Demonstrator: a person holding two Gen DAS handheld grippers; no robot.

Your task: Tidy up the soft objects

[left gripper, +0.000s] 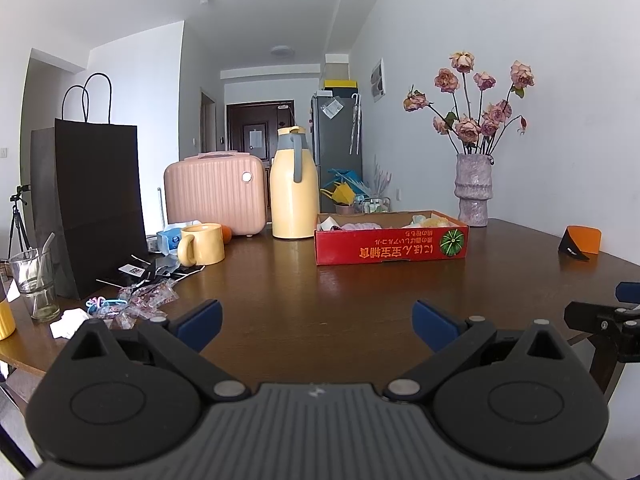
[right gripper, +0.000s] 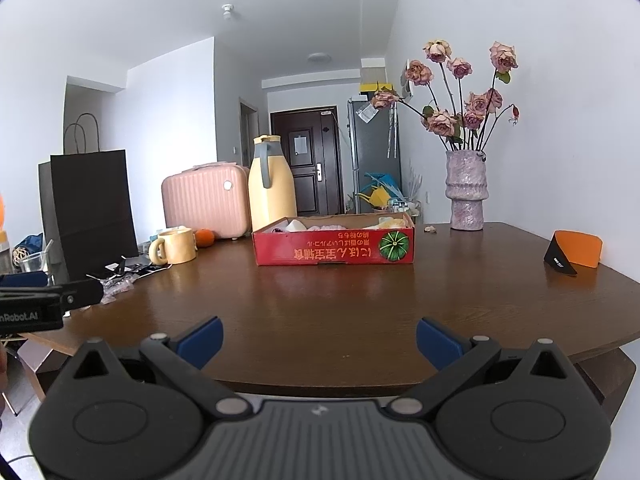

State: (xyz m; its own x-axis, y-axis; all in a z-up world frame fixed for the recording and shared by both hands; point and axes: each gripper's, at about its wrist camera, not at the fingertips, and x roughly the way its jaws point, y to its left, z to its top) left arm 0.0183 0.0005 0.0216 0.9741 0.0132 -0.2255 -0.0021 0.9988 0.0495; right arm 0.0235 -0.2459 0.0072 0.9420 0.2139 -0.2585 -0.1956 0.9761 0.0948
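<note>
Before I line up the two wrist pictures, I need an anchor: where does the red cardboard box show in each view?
Left wrist view: the red cardboard box sits right of centre on the far part of the table, beside the yellow jug.
Right wrist view: the red cardboard box sits near centre, in front of the jug.
Shared landmark: the vase of dried roses, right of the box in both.

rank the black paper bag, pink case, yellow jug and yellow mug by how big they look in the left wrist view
1. black paper bag
2. pink case
3. yellow jug, close to the case in apparent size
4. yellow mug

The bag stands nearer the camera, which inflates it.
</note>
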